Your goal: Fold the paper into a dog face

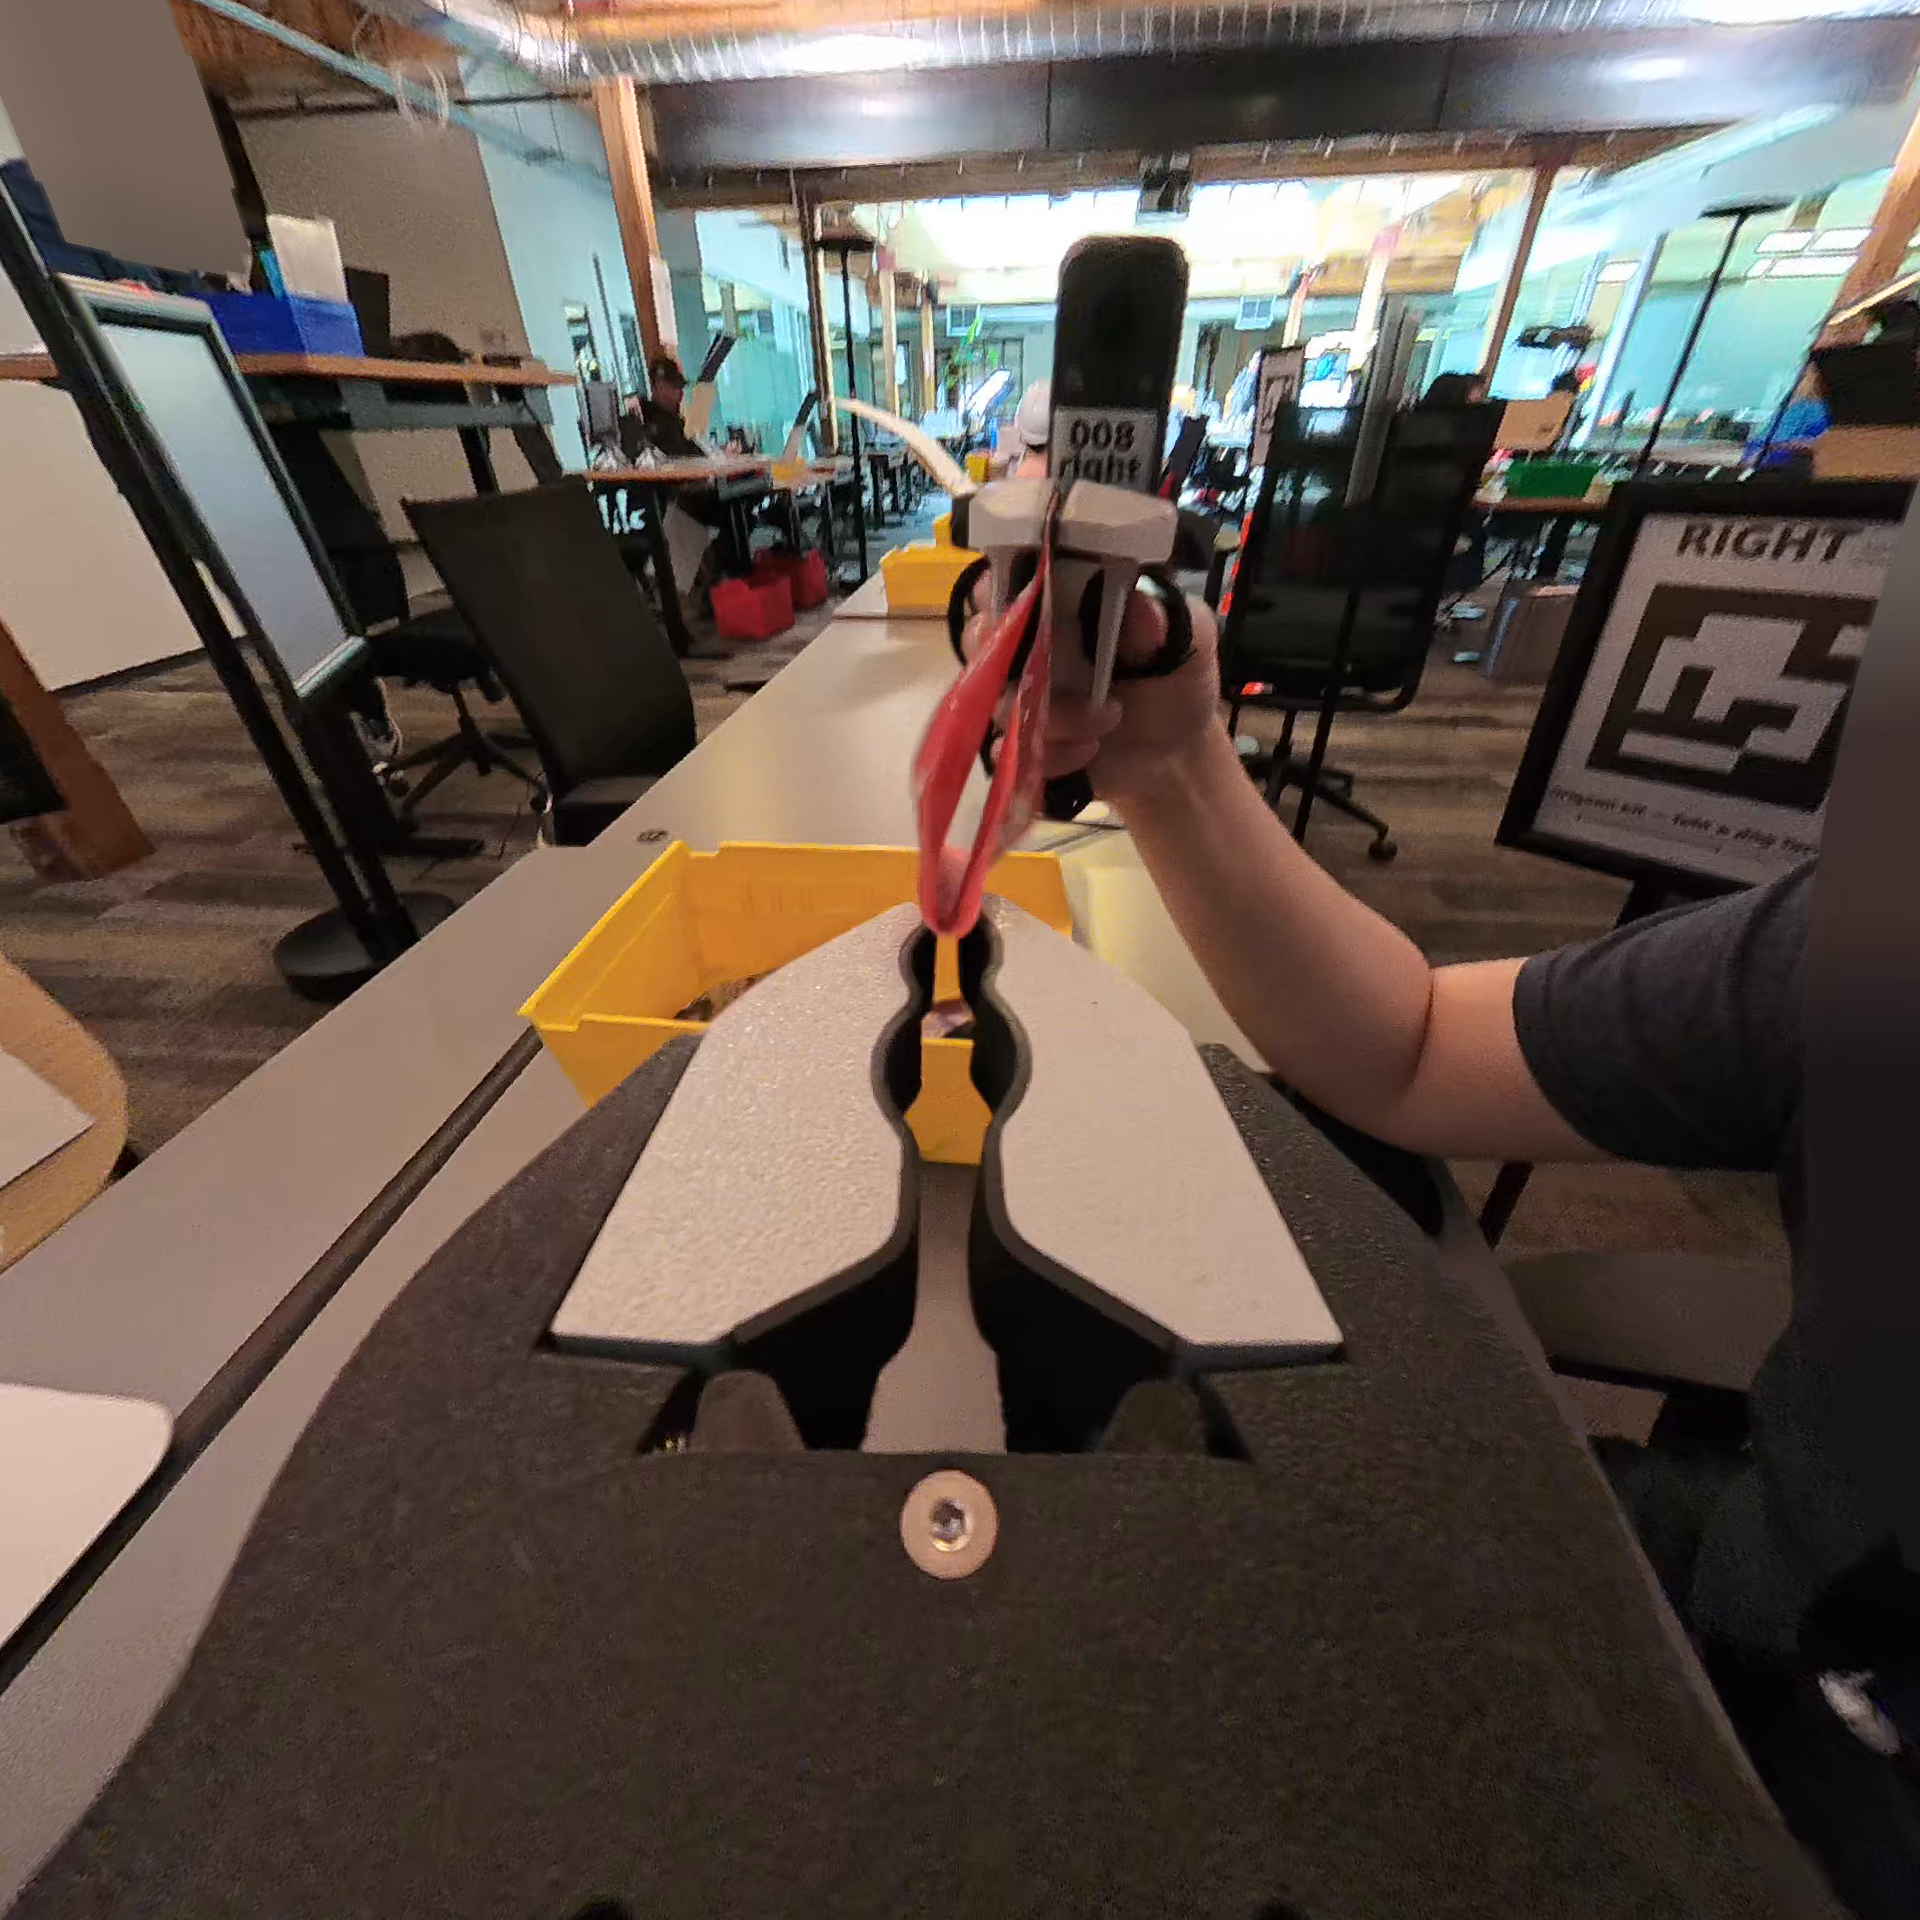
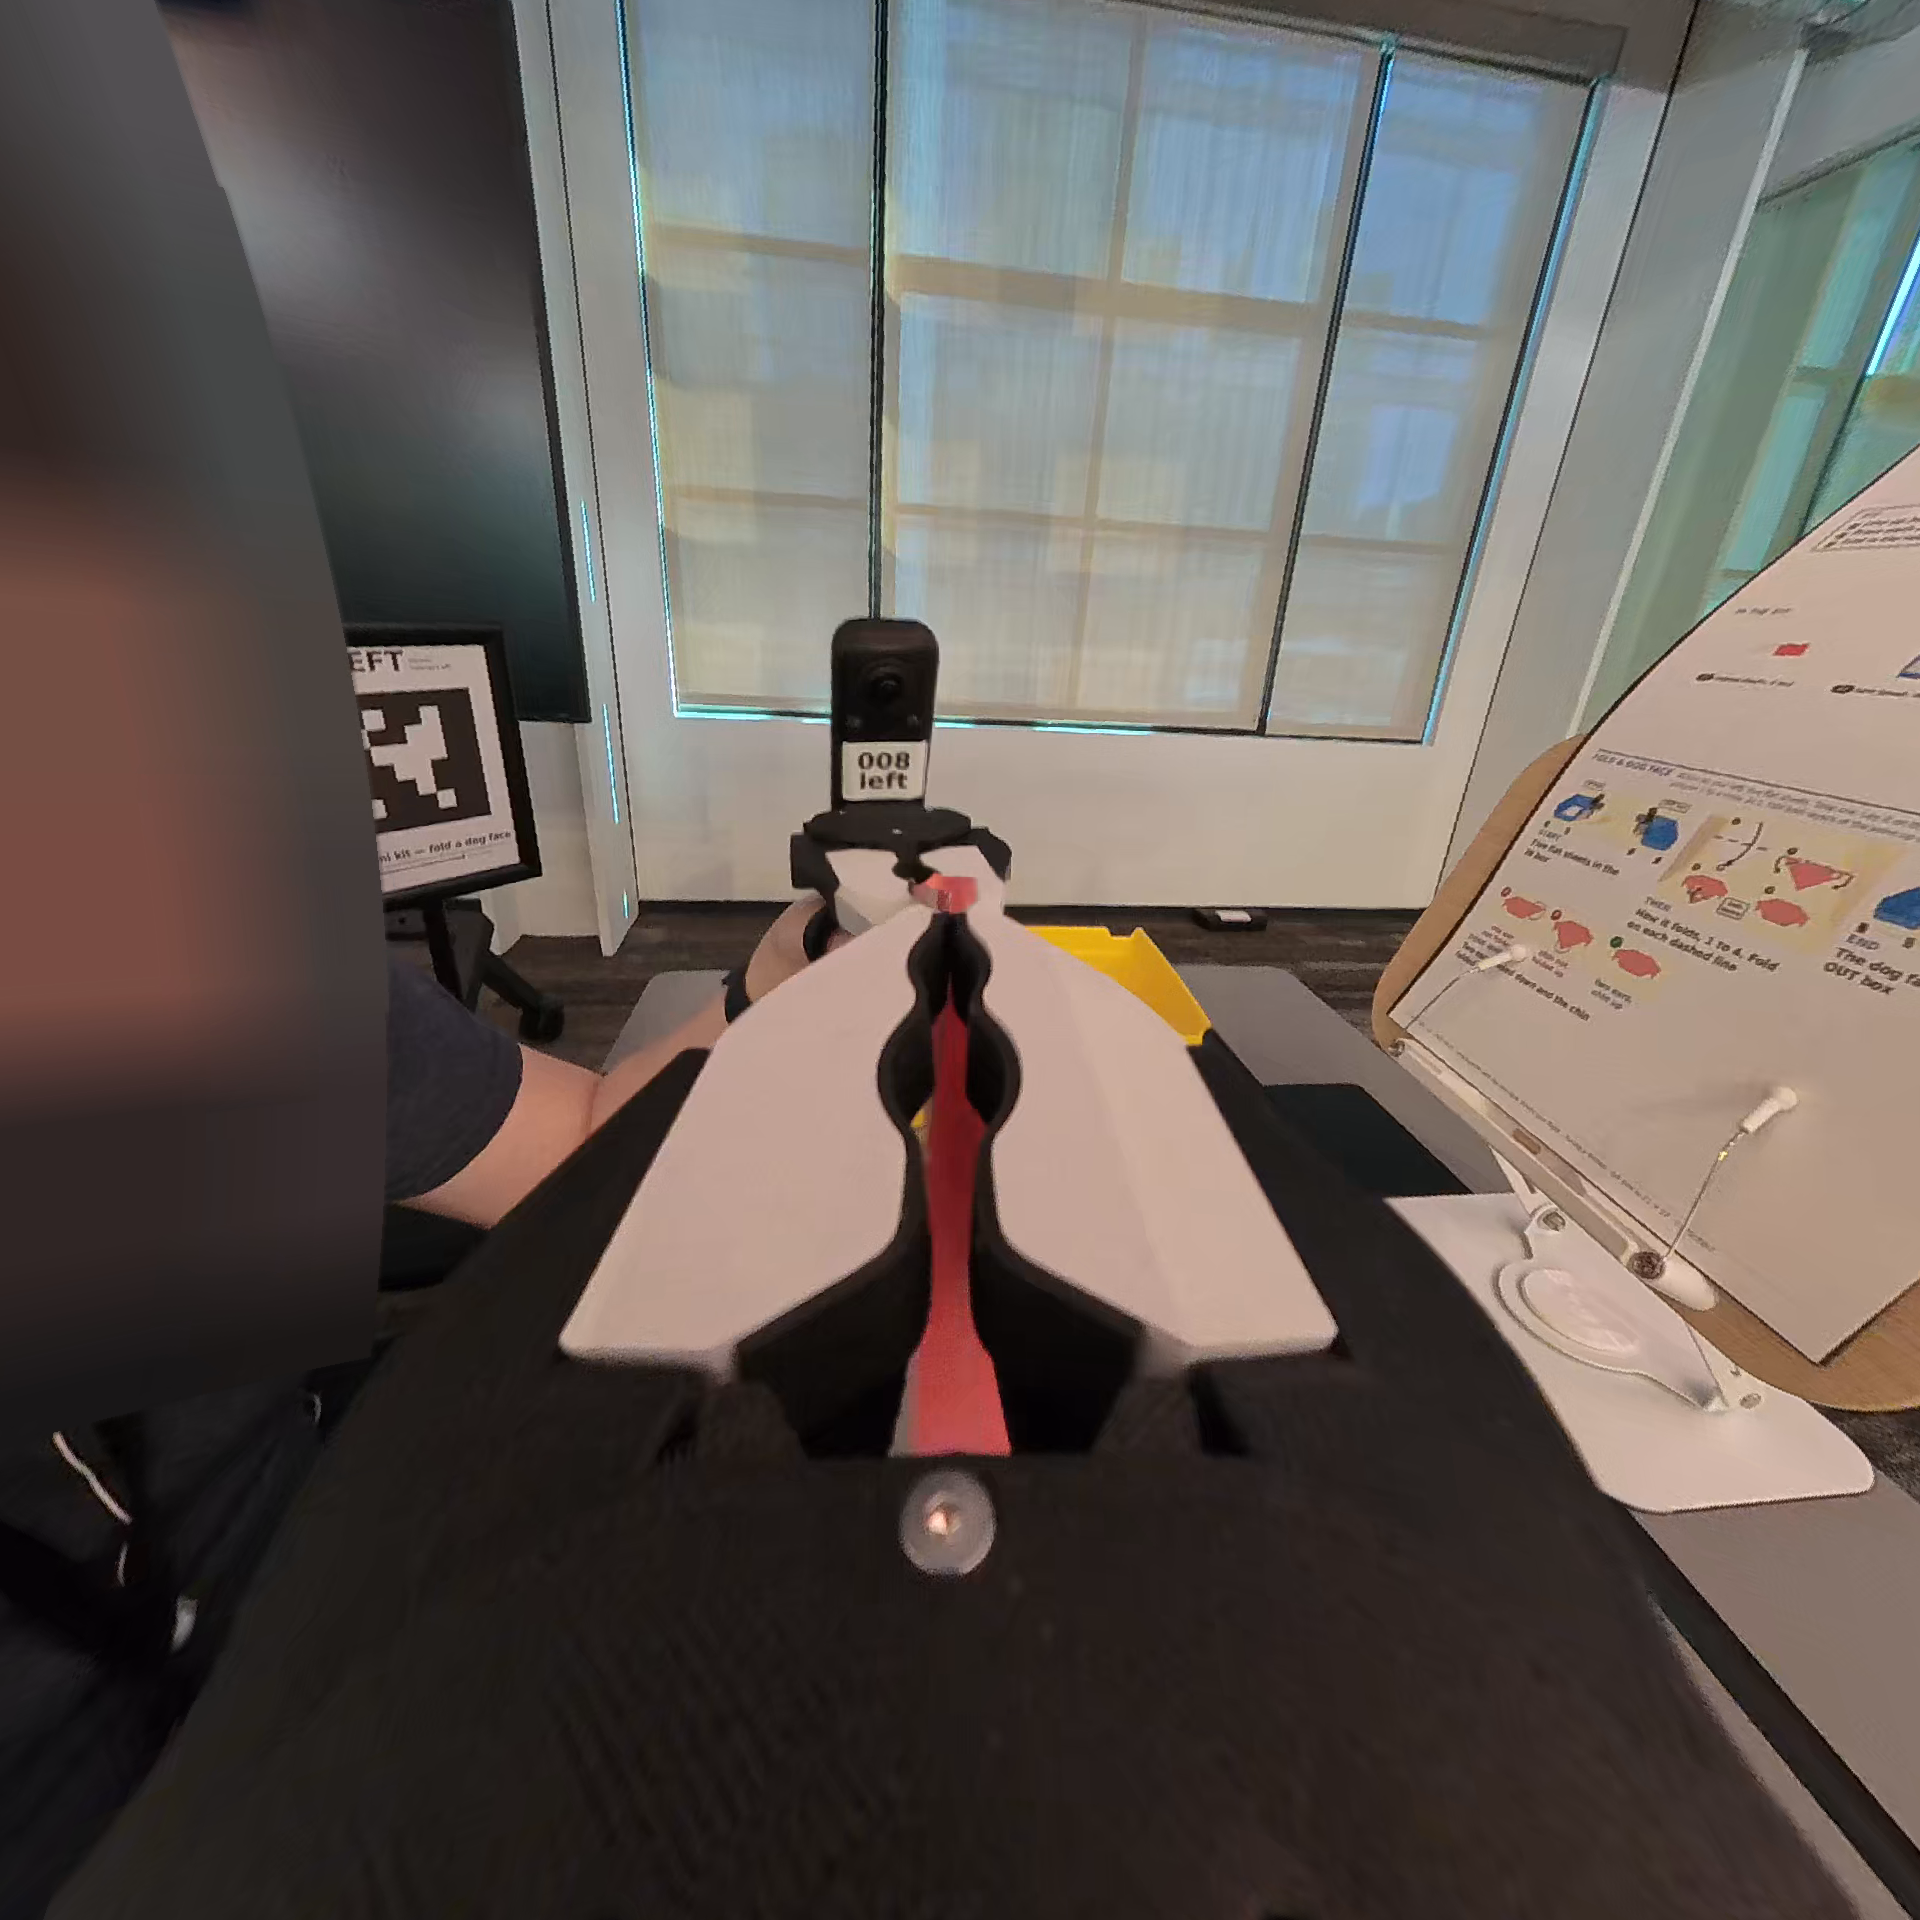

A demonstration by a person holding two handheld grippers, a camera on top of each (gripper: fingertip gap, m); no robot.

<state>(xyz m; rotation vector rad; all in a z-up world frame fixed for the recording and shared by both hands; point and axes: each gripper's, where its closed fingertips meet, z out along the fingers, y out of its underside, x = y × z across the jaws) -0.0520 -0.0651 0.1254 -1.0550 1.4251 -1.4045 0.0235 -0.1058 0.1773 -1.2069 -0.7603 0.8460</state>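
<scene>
A folded red paper [image 1: 977,727] hangs in the air between my two grippers, above the grey table [image 1: 312,1122]. My left gripper [image 1: 951,920] is shut on the paper's lower end. My right gripper [image 1: 1051,520], held by a hand, faces it from farther off and is shut on the paper's upper end. In the right wrist view the paper [image 2: 951,1247] runs edge-on between the shut fingers of my right gripper [image 2: 948,920]. Just beyond them, the left gripper [image 2: 940,883] pinches the paper's far end.
A yellow bin [image 1: 769,894] stands on the table below the paper; it also shows in the right wrist view [image 2: 1132,966]. An instruction board [image 2: 1714,935] on a white stand is at the right. Marker signs [image 1: 1745,675] [image 2: 426,758] and office chairs [image 1: 561,644] stand around the table. Across from one pair of fingers to the other is roughly 11 centimeters.
</scene>
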